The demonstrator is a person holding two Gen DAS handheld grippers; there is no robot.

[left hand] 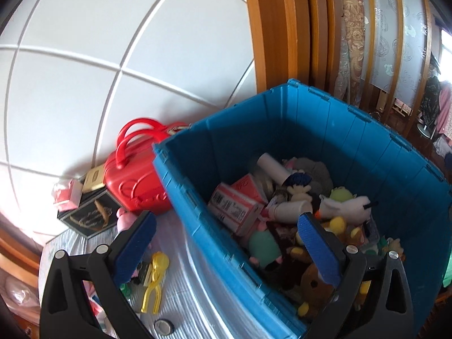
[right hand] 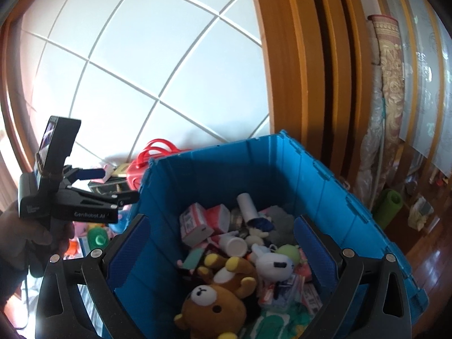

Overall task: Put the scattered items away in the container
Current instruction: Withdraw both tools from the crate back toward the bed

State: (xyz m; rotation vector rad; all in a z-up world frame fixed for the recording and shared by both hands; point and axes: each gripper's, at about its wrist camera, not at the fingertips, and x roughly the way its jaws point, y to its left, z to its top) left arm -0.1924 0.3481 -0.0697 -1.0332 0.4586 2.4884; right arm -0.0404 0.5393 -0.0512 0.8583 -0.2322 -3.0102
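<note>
**Both grippers spread wide over the blue bin**

The blue bin point(right hand: 325, 175) fills the frame from 12 to 5 o'clock, its long axis running toward 1 o'clock, heaped with toys. The right gripper point(right hand: 223, 250) hangs above it, jaws apart and empty. The left gripper point(left hand: 226, 247) straddles the bin's near wall, spread and empty. A brown bear plush point(right hand: 214, 302) lies at 6 o'clock, partly cut off. A yellow clip point(left hand: 154, 279) lies on the counter point(left hand: 180, 291) at 7 o'clock.

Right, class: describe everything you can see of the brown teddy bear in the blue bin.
The brown teddy bear is a plush toy, soft-looking, with a white muzzle, dark dot eyes and yellow-lined ears and paws. It lies tilted on top of the pile inside the blue bin, face up towards the right wrist camera. A second, similar bear lies behind it, touching. It sits between the open right gripper's fingers, ungripped.
</note>
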